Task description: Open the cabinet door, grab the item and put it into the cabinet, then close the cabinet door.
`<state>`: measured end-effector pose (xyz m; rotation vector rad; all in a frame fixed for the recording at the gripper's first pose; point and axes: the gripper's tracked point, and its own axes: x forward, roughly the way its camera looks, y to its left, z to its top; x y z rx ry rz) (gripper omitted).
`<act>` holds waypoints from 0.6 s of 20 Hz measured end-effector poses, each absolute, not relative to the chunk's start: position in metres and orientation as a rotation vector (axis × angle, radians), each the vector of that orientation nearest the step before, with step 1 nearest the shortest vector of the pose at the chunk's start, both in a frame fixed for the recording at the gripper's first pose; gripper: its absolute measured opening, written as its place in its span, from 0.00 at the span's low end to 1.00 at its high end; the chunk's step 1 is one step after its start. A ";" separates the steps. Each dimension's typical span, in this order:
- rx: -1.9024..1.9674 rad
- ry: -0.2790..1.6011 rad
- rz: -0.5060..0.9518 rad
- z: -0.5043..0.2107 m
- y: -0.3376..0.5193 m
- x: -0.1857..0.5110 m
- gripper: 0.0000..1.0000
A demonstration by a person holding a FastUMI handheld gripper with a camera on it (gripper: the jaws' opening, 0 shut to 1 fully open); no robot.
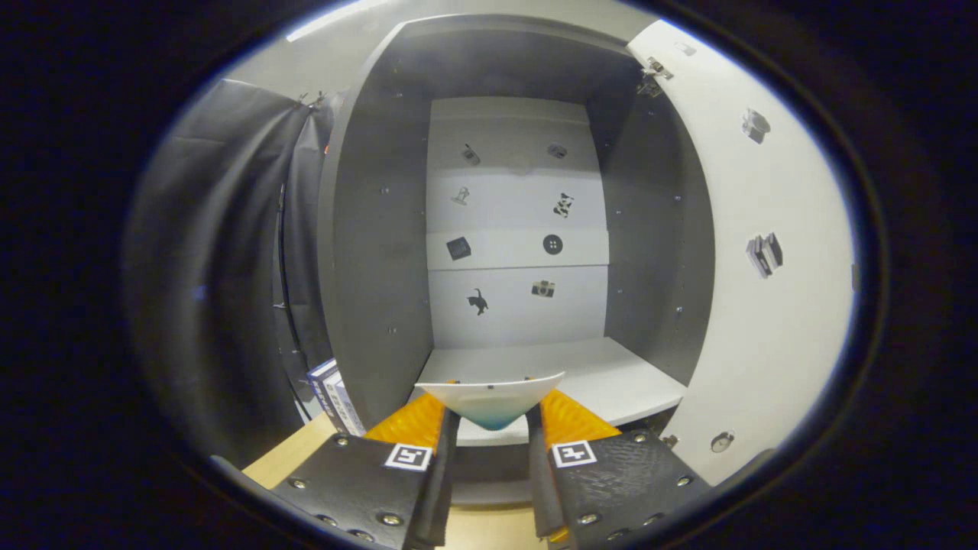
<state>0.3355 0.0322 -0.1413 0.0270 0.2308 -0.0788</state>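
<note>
Gripper [490,428]: I have my fingers pinching a white bowl [489,393] by its sides, rim facing me.
Bowl: between my fingers, just short of the cabinet shelf [611,374] ahead.
Door [756,305]: swung open, to my right.
Risk: my grip sits low on sloping sides, so the bowl could squeeze out.
Risk: coming in low, I could knock it on the shelf's front edge.

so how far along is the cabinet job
Done: the cabinet door stands swung open at the right. In hand: the claw is shut on a white item, held just before the cabinet shelf. Left: set it on the shelf, release, close the door.
</note>
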 end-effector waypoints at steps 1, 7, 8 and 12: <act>0.031 0.229 -0.073 -0.139 0.032 0.340 0.43; 0.041 0.319 -0.080 -0.149 0.018 0.368 0.43; 0.043 0.342 -0.081 -0.153 0.016 0.371 0.43; 0.019 0.443 -0.091 -0.159 0.017 0.380 0.43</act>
